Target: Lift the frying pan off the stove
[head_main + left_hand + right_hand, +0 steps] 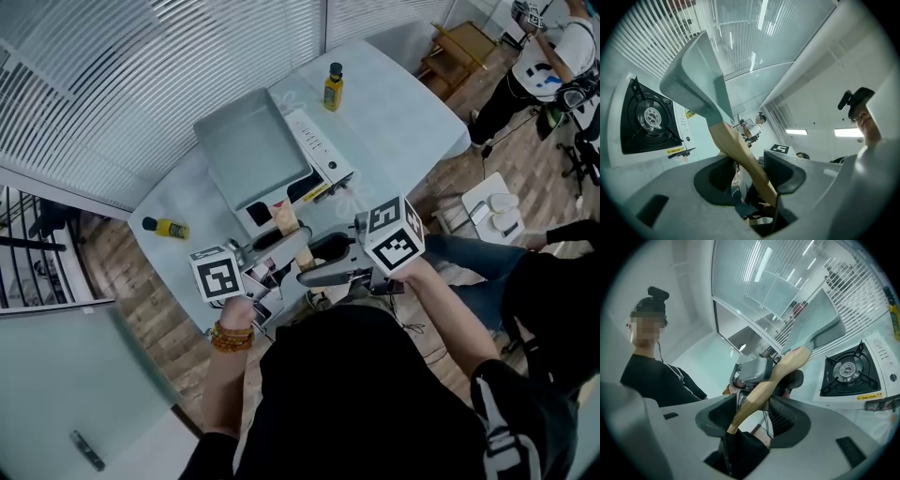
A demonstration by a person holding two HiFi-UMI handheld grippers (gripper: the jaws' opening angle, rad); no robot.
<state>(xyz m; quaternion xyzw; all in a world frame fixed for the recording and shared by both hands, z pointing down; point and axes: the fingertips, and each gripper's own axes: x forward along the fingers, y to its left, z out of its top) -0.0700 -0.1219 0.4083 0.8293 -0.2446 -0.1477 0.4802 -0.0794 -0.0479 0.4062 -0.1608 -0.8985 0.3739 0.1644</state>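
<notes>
The left hand-held gripper (749, 174) and the right hand-held gripper (754, 413) are each clamped on the wooden handle (774, 377) of the square grey frying pan (251, 145). The pan hangs tilted beside and above the portable gas stove (323, 159) on the worktop (403, 122). The burner (650, 116) lies bare, and the pan seems clear of it.

The frying pan (251, 148) is showing a matt grey metal body, its handle (736, 144) is looking like smooth pale wood, and the stove (321, 145) is gleaming glossy white.
</notes>
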